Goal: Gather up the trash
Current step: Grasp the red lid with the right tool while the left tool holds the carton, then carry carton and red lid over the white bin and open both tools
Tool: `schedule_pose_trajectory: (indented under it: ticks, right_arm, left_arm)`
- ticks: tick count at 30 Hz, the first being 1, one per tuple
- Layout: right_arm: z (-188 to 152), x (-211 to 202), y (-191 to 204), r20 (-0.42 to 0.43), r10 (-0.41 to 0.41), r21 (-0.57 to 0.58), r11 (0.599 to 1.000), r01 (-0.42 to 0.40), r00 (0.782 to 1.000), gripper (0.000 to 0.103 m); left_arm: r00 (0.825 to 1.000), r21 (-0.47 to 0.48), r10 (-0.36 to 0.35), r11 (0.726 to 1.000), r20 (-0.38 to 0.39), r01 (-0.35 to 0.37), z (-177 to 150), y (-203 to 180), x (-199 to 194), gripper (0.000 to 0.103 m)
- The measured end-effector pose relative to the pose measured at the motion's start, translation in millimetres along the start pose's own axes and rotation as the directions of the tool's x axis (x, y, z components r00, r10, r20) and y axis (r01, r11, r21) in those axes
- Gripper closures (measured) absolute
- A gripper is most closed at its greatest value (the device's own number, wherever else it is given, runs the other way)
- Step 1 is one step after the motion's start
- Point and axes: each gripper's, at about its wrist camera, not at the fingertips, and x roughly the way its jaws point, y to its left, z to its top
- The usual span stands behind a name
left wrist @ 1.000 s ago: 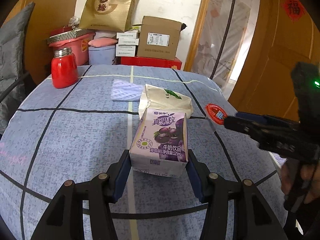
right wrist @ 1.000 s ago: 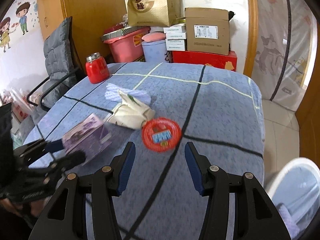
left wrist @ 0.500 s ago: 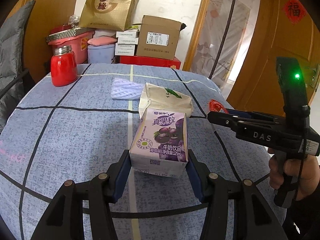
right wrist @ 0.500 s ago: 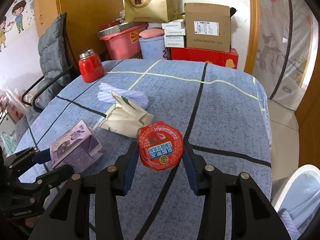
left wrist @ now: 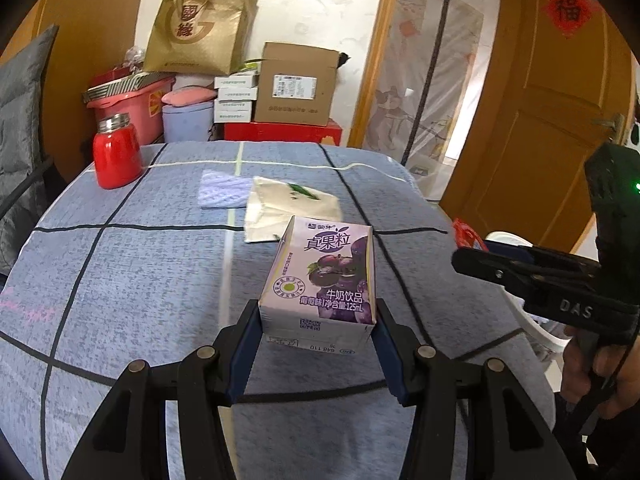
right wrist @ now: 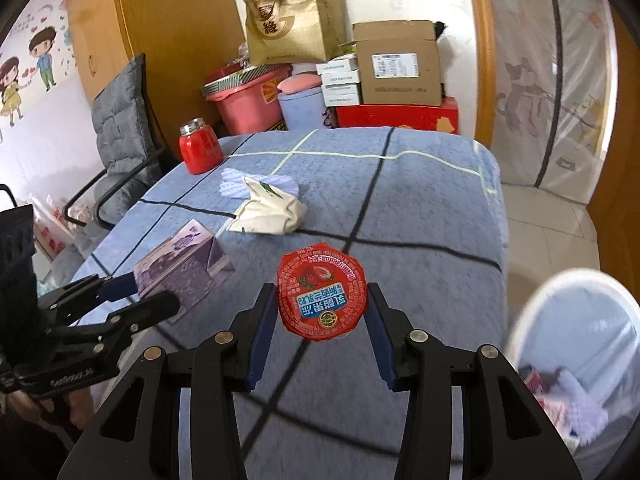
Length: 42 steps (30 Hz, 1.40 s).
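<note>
My left gripper point(left wrist: 318, 344) pinches the milk carton point(left wrist: 322, 276), my right gripper point(right wrist: 320, 330) the red cup point(right wrist: 321, 292); crumpled bag point(right wrist: 272, 210) ahead and bin point(right wrist: 576, 344) beside remain.

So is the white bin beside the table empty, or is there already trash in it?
Not empty. The right wrist view shows the white bin with blurred wrappers lying in its bottom; what they are, I cannot tell.
</note>
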Motion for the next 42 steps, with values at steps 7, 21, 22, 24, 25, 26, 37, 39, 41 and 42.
schedule_pose_trajectory:
  ticks: [7, 21, 22, 24, 25, 26, 37, 39, 41, 42]
  right_arm:
    - [-19, -45, -13, 0.036, -0.016, 0.034, 0.999, 0.014, 0.999, 0.058]
    - [-47, -105, -58, 0.089, -0.087, 0.130, 0.989, 0.075, 0.992, 0.058]
    - [-49, -109, -62, 0.093, -0.094, 0.136, 0.987, 0.081, 0.991, 0.058]
    - [-52, -117, -70, 0.100, -0.109, 0.150, 0.984, 0.094, 0.989, 0.058]
    - [-54, -121, -75, 0.104, -0.121, 0.161, 0.982, 0.103, 0.987, 0.058]
    - [-56, -124, -80, 0.106, -0.130, 0.171, 0.979, 0.110, 0.986, 0.058]
    - [-70, -146, -126, 0.110, -0.205, 0.266, 0.949, 0.170, 0.972, 0.058]
    - [-72, -146, -132, 0.107, -0.212, 0.275, 0.945, 0.176, 0.971, 0.058]
    - [-75, -146, -139, 0.102, -0.218, 0.287, 0.941, 0.181, 0.971, 0.058]
    - [-76, -146, -142, 0.098, -0.220, 0.293, 0.938, 0.183, 0.971, 0.058]
  left_arm:
    - [0.999, 0.044, -0.044, 0.998, -0.003, 0.044, -5, -35, -13, 0.049]
    - [0.992, 0.128, -0.127, 0.984, -0.017, 0.128, -6, -106, -19, 0.049]
    - [0.991, 0.135, -0.134, 0.982, -0.020, 0.135, -6, -110, -18, 0.049]
    - [0.989, 0.150, -0.148, 0.977, -0.027, 0.150, -5, -121, -15, 0.049]
    - [0.988, 0.157, -0.153, 0.975, -0.030, 0.156, -5, -126, -14, 0.049]
    - [0.987, 0.165, -0.159, 0.973, -0.032, 0.162, -4, -131, -12, 0.049]
    - [0.975, 0.239, -0.217, 0.945, -0.056, 0.224, 5, -180, 10, 0.049]
    - [0.972, 0.250, -0.225, 0.939, -0.066, 0.235, 6, -188, 16, 0.049]
    - [0.970, 0.260, -0.231, 0.934, -0.076, 0.243, 6, -196, 23, 0.049]
    - [0.969, 0.264, -0.234, 0.932, -0.080, 0.247, 6, -198, 25, 0.049]
